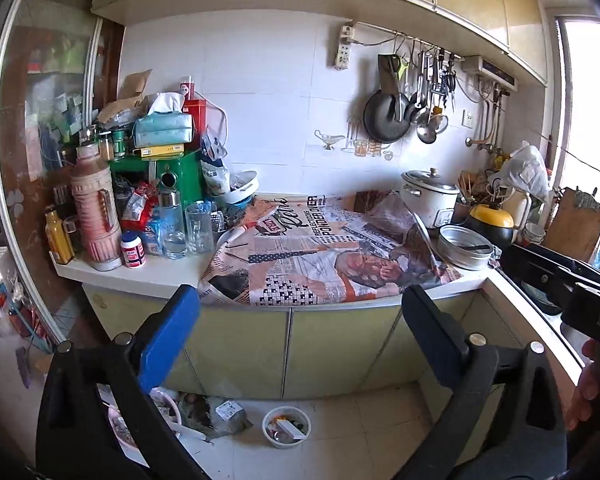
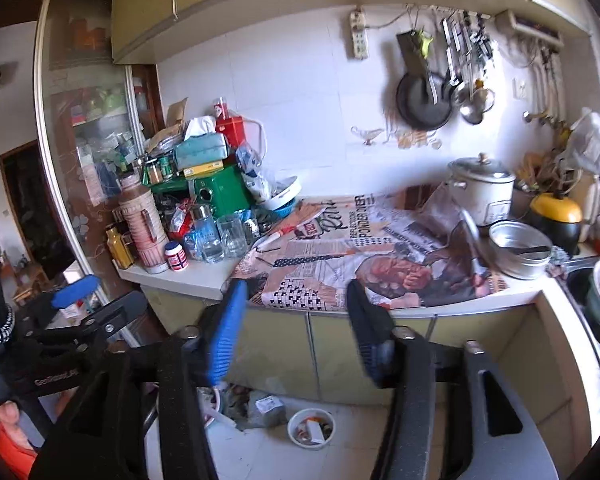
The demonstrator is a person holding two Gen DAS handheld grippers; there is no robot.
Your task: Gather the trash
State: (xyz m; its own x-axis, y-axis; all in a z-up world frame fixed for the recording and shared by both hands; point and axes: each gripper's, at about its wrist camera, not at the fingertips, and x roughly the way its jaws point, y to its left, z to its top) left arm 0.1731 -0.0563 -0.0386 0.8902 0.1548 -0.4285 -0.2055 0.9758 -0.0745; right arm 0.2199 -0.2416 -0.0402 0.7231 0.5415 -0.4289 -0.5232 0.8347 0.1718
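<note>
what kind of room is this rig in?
A lived-in home kitchen, most likely: a frying pan and utensils hang on a tiled wall, a rice cooker sits on the newspaper-covered counter, with cabinets above and below.

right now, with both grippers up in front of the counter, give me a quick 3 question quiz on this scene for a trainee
1. True or false: the left gripper is holding a piece of trash.
2. Where is the white bowl of scraps? A. on the counter B. on the floor by the cabinet doors C. in the sink
3. What covers the middle of the counter?

Key
1. False. Its jaws stand open with nothing between them; the right gripper is empty too.
2. B
3. A newspaper-print sheet, lying between the bottles and the rice cooker.
</note>
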